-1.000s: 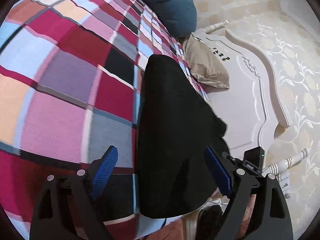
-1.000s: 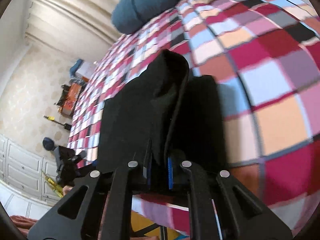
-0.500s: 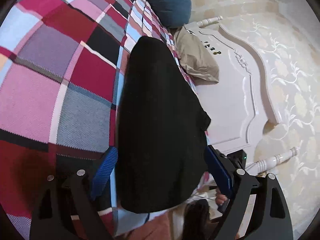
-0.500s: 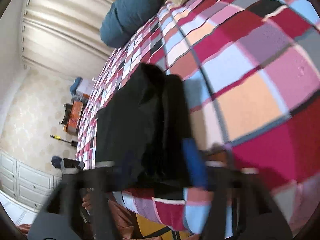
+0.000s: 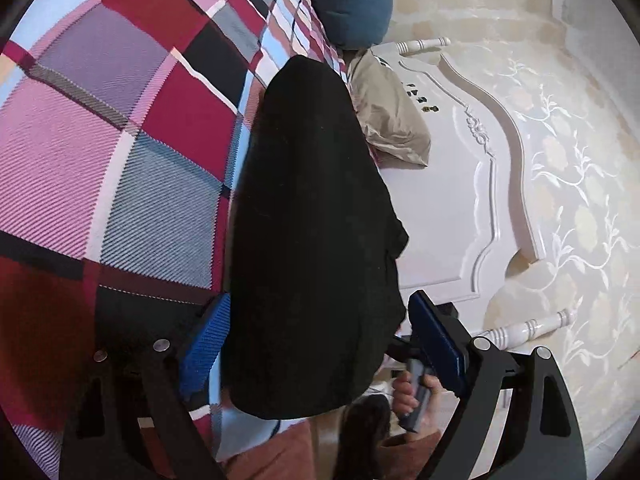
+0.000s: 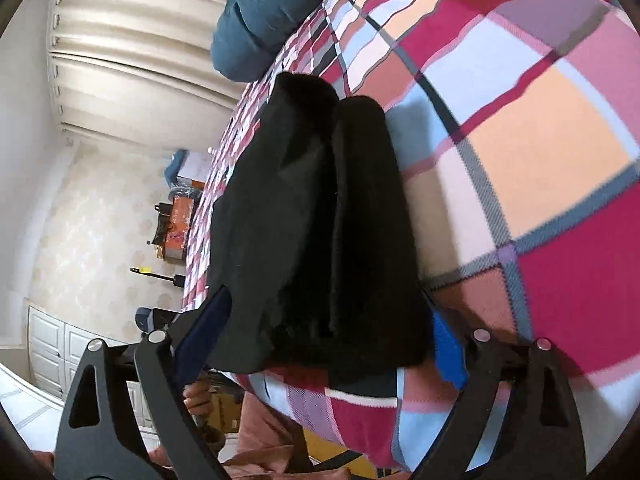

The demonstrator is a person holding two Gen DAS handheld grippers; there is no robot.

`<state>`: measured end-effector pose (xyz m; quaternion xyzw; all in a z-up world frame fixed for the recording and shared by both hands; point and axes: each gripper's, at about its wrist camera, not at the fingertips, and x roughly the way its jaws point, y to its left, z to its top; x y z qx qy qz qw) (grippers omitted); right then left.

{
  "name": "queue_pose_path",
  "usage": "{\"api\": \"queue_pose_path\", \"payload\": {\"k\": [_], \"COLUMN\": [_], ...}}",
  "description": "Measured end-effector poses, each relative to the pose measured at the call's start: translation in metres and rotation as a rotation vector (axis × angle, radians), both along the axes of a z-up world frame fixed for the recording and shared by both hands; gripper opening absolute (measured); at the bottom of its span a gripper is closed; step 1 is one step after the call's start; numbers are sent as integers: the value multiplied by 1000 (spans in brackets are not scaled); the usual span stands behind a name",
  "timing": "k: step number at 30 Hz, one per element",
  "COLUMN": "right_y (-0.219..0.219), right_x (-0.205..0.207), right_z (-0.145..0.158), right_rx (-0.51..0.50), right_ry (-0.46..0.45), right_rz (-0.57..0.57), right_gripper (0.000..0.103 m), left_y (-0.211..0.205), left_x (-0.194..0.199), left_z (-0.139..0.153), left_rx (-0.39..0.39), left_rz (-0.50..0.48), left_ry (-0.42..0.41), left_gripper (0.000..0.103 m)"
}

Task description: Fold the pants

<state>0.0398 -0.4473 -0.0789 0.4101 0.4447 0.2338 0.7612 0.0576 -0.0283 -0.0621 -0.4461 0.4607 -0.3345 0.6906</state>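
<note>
Home bedroom: plaid-covered bed (image 5: 120,140), white headboard (image 5: 460,200), curtains (image 6: 132,52).

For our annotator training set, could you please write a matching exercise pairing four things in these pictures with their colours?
Things:
1. pants
2. bolster
3. pillow
4. headboard

Colours:
A. white
B. black
C. beige
D. teal blue

Pairs: 1-B, 2-D, 3-C, 4-A

Bed: plaid cover (image 5: 120,152) | headboard (image 5: 472,184): white, carved | wall (image 5: 580,160): cream floral paper | curtains (image 6: 132,60): beige, drawn (daylit) | cabinet (image 6: 48,344): white
</note>
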Motion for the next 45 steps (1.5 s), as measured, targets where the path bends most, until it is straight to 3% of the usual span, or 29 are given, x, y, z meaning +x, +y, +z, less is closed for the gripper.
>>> {"api": "queue_pose_path", "payload": {"k": [4, 7, 9, 10, 11, 12, 13, 17, 31, 45], "right_y": [2, 3, 7, 11, 15, 18, 19, 16, 28, 66], "right_x": [3, 3, 6, 7, 7, 8, 8, 6, 3, 21], "right_z": [0, 1, 1, 1, 0, 0, -1, -2, 1, -6], "right_rx": [-8, -16, -38, -66, -90, -113, -123, -123, -130, -101], "right_ry": [3, 6, 5, 7, 10, 11, 10, 0, -17, -15], "right_rz": [18, 38, 53, 62, 66, 68, 66, 56, 25, 80], "right_gripper": [90, 90, 85, 77, 70, 67, 62, 54, 52, 52], "left_y": [-5, 1, 3, -1, -11, -18, -24, -20, -28, 5], "left_x": [-1, 1, 6, 9, 13, 14, 16, 18, 12, -1], "left_z": [-1, -5, -8, -7, -5, -5, -7, -15, 8, 13], "left_rx": [57, 45, 15, 11, 41, 92, 145, 95, 254, 310], "left_rz": [-69, -35, 6, -8, -48, -67, -88, -72, -53, 25], "left_ry": [6, 15, 40, 35, 20, 26, 41, 87, -31, -64], "left_gripper": [87, 87, 86, 85, 80, 61, 53, 41, 35, 35]}}
